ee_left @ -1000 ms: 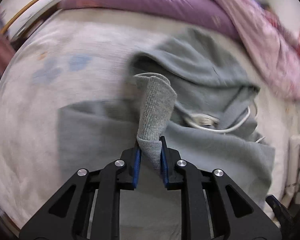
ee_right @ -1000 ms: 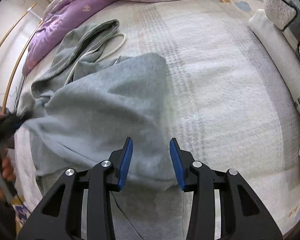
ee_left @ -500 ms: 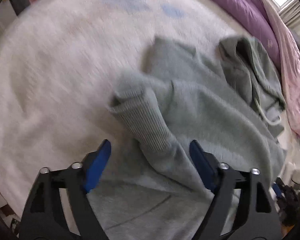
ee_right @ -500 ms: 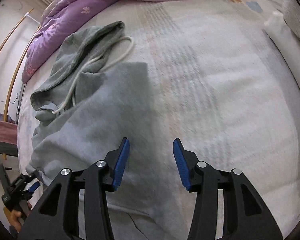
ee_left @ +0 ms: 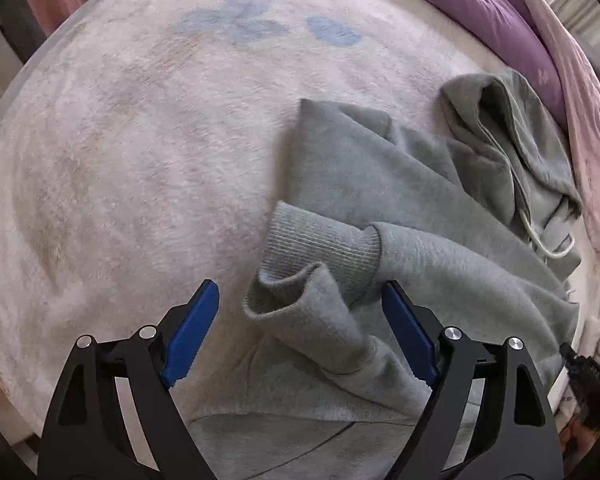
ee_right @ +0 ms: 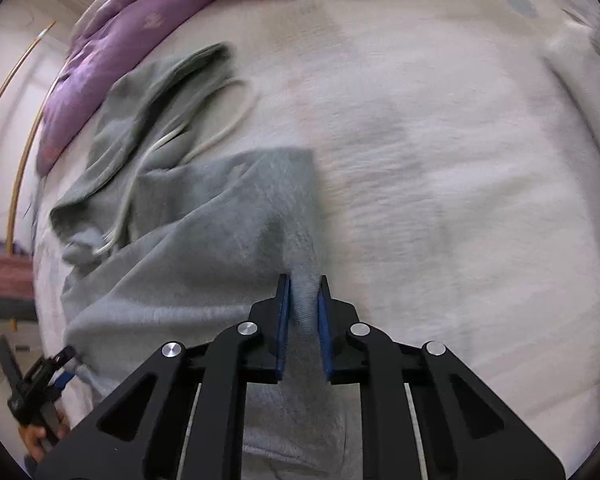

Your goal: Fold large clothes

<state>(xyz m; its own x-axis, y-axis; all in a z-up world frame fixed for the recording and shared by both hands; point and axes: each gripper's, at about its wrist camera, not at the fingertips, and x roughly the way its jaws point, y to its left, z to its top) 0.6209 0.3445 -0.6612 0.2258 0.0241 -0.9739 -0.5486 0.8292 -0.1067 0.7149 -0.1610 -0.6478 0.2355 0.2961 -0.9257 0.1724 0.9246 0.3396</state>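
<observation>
**A:** Where are we?

**B:** The grey hoodie [ee_left: 440, 248] lies on the bed [ee_left: 140, 160], hood toward the purple quilt [ee_left: 480, 12]. My left hand-held gripper [ee_left: 300, 332] has just been opening; its jaws stand spread with the sleeve cuff [ee_left: 320, 248] lying loose between them, pads clear of the cloth. My right hand-held gripper [ee_right: 302, 320] has just been closing and is pinching a ridge of the hoodie's side edge [ee_right: 300, 200].

**A:** What worries you?

**B:** The sleeve first. The cuff is crumpled and standing up rather than flat across the body. If I lift the left away carelessly, a pad could snag the ribbing and drag the sleeve back out.

**A:** And the right side?

**B:** I think it has a thin bite, maybe only the top layer; I cannot tell how many layers are caught. Pull on one layer and the lower one stays on the bed, so the fold comes out skewed. A hard tug could also slide the whole garment and undo the sleeve.

**A:** Anything else?

**B:** The drawstring [ee_right: 220, 120] lies looped outside the hood. It could trail out of the finished fold.
</observation>
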